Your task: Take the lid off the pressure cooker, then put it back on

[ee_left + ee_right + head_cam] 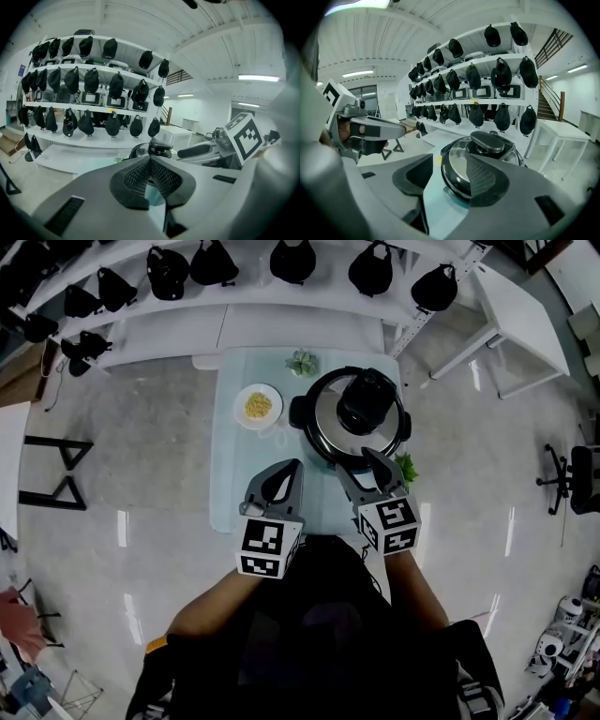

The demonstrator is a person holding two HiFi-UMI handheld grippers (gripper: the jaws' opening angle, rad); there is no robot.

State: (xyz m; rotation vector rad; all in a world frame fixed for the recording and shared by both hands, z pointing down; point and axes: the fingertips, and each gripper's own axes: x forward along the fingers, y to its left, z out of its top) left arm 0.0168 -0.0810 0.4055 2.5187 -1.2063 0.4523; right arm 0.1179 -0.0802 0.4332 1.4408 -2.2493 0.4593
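A: And the pressure cooker [356, 418]?
B: On the table [234, 493], lid [367, 399] on, contents hidden. Yellow bits [258, 407] in the dish [241, 399] beside.
A: Jaws?
B: Together on the left gripper [296, 465], empty; apart on the right gripper [354, 460], close to the cooker.

Colour notes.

- Pressure cooker [300, 414]: black body.
- Lid [326, 418]: polished silver, with a black knob [366, 401].
- Worktop [234, 484]: plain pale blue-green.
- Plate [241, 414]: white, with yellow granular food [258, 407] on it.
- Plant [302, 362]: green. A second sprig [406, 468] is also green.
- Left gripper [296, 466] and right gripper [354, 459]: grey fingers [84, 187] with black pads [138, 177] (fine mesh pattern, clearest in the gripper views).
- Marker cubes [269, 547]: white with black square patterns.
- Floor [122, 474]: glossy light grey.
- Shelving [281, 324]: white, carrying rows of black bags [292, 259].
- Person's top [309, 634]: black.
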